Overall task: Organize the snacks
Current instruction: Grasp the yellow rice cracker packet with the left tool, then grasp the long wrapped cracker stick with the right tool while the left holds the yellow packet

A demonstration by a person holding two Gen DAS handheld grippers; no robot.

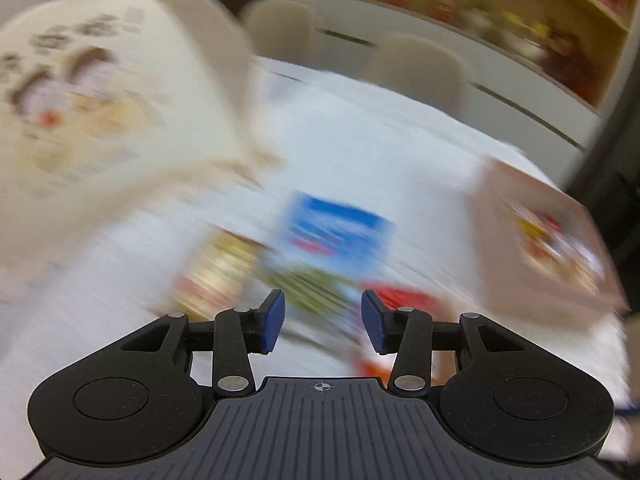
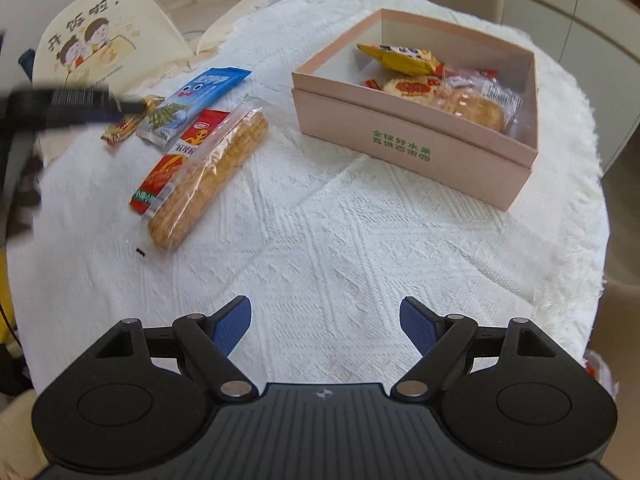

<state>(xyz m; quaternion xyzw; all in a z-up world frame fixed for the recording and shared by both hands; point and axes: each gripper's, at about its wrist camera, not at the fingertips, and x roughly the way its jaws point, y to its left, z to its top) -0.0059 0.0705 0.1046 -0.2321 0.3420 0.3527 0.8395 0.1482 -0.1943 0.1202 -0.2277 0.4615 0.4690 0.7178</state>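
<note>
A pink cardboard box (image 2: 400, 136) stands at the back right of the table and holds several wrapped snacks (image 2: 460, 96). To its left lie a long cracker pack (image 2: 208, 176), a blue packet (image 2: 200, 92) and a small gold packet (image 2: 120, 128). My right gripper (image 2: 326, 312) hangs open over bare cloth, apart from all of them. My left gripper (image 1: 324, 320) is open with nothing between its blue pads, above the blurred blue packet (image 1: 336, 232) and gold packet (image 1: 216, 272). It appears as a dark blur (image 2: 60, 108) in the right wrist view. The box (image 1: 540, 248) is at its right.
A white textured cloth (image 2: 320, 220) covers the round table. A cream printed bag (image 2: 108, 40) stands at the back left, close to the loose snacks. Beige chairs (image 1: 420, 68) line the far side, and a wooden shelf (image 1: 520, 32) runs behind them.
</note>
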